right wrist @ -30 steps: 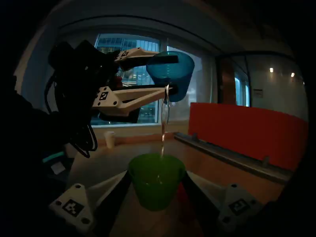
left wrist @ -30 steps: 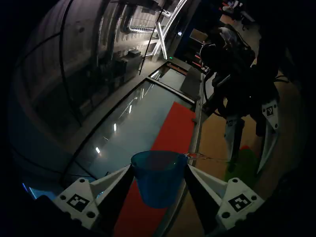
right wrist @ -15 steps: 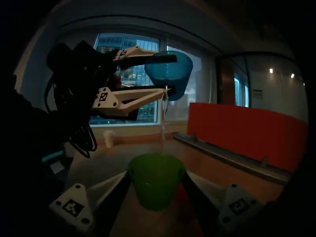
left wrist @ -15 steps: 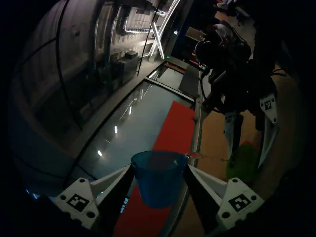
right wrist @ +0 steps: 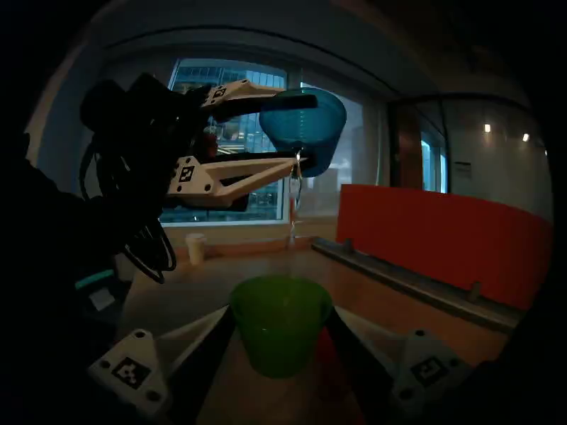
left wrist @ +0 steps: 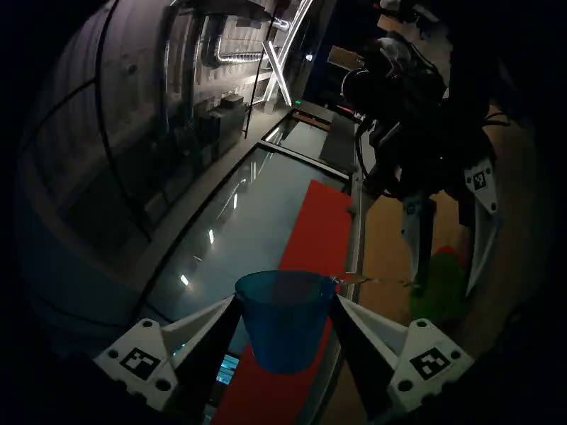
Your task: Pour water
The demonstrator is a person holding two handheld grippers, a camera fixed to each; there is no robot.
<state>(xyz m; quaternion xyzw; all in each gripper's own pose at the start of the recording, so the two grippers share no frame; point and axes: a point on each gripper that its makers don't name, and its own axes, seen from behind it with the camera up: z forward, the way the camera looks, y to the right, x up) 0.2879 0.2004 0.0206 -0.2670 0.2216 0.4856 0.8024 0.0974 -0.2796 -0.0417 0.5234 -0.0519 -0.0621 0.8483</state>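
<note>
My left gripper (left wrist: 285, 333) is shut on a blue cup (left wrist: 285, 319), which lies tipped on its side. In the right gripper view the blue cup (right wrist: 303, 131) hangs high above a green cup (right wrist: 281, 322), held in the left gripper (right wrist: 301, 134). A thin stream of water (right wrist: 292, 202) falls from the blue cup's rim into the green cup. My right gripper (right wrist: 281, 333) is shut on the green cup, which stands upright just over the wooden table (right wrist: 205, 283). In the left gripper view the green cup (left wrist: 441, 287) sits between the right gripper's fingers (left wrist: 482, 234), with the water (left wrist: 372, 280) reaching toward it.
A red panel (right wrist: 453, 234) runs along the table's right side above a metal rail (right wrist: 411, 280). A small white cup (right wrist: 195, 248) stands near the window sill at the back. Dark cables (right wrist: 145, 241) hang from the left gripper's body.
The blue cup has tipped a little further and shifted slightly left and up. The water stream has thinned. The green cup has stayed in place.
</note>
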